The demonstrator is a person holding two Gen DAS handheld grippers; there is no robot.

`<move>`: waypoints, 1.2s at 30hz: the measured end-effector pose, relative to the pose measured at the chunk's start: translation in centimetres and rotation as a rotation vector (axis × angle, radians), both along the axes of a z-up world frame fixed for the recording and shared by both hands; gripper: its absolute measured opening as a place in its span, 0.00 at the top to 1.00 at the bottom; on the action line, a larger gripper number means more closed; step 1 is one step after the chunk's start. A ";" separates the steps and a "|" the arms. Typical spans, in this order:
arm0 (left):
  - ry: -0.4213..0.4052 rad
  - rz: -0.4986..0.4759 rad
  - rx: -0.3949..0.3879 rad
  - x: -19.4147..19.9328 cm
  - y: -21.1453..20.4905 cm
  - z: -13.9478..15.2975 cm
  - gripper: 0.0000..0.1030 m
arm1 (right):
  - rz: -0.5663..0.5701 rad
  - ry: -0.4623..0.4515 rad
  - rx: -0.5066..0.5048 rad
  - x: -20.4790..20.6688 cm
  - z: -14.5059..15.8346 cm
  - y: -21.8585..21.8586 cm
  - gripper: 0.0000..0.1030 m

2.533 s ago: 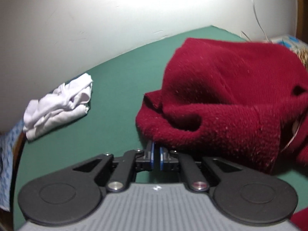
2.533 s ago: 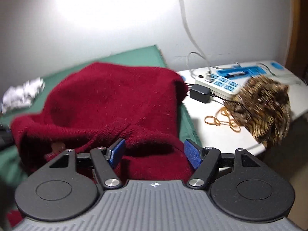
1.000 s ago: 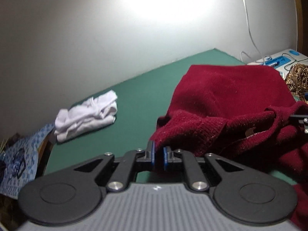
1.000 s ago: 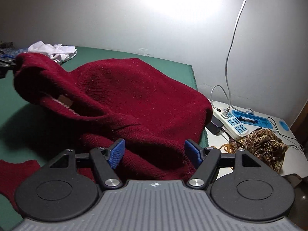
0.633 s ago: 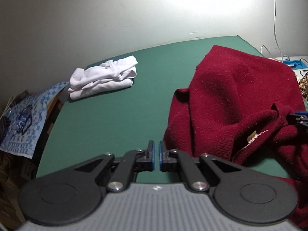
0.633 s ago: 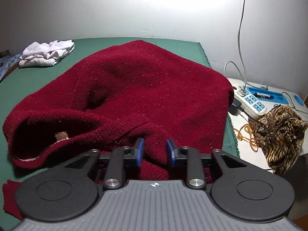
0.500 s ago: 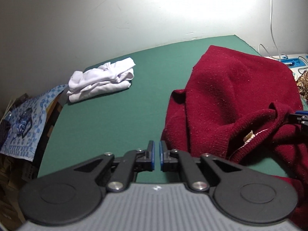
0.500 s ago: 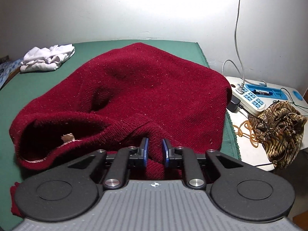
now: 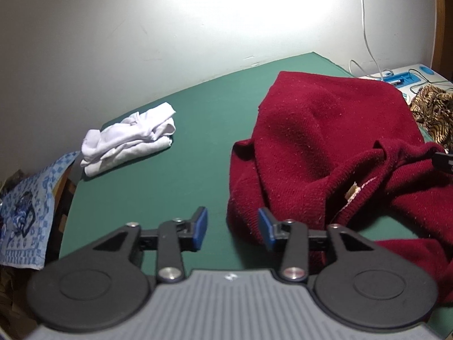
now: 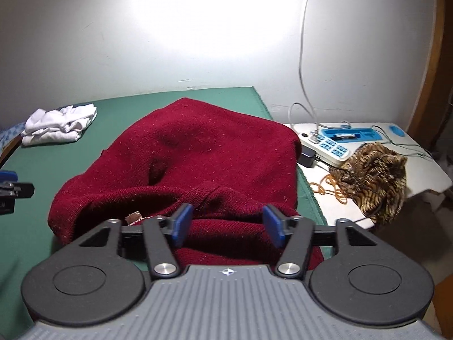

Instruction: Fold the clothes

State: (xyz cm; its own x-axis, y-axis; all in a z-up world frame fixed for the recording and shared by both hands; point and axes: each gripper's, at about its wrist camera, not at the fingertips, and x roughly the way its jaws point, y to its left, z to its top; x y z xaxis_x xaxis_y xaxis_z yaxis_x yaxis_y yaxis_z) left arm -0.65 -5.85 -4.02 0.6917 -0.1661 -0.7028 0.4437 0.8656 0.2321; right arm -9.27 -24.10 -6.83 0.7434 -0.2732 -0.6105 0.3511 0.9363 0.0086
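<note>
One red sweater [image 10: 203,153], one white garment [image 9: 130,141]; both grippers' jaws opening, holding nothing

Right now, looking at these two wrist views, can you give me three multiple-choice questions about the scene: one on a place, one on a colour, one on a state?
1. Where does the white cloth lie?
A. On top of the sweater
B. On the green table, apart from the sweater, near the far left edge
C. On the white side table

2. What colour is the sweater?
A. Dark red
B. Blue
C. Grey

3. How does the left gripper stand?
A. Shut on the sweater
B. Shut on the white cloth
C. Jaws apart, pads pressing on nothing

Answers:
1 B: bare green table shows between the cloth and the sweater.
2 A: the knit is dark red in both views.
3 C: its jaws are opening, with only the sweater's edge lying in the gap between the blue pads.
</note>
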 end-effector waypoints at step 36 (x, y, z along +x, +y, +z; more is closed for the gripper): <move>0.163 -0.044 0.107 1.1 -1.8 -5.5 0.02 | -0.185 0.018 0.249 8.1 -3.9 -3.2 0.91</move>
State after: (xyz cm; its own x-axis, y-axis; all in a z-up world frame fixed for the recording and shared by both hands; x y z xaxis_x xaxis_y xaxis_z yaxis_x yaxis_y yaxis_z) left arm 0.49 -7.68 -9.50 0.5610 -0.1122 -0.8202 0.5196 0.8191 0.2434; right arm -1.17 -27.29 -10.68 0.6834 -0.2430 -0.6884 0.5172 0.8267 0.2216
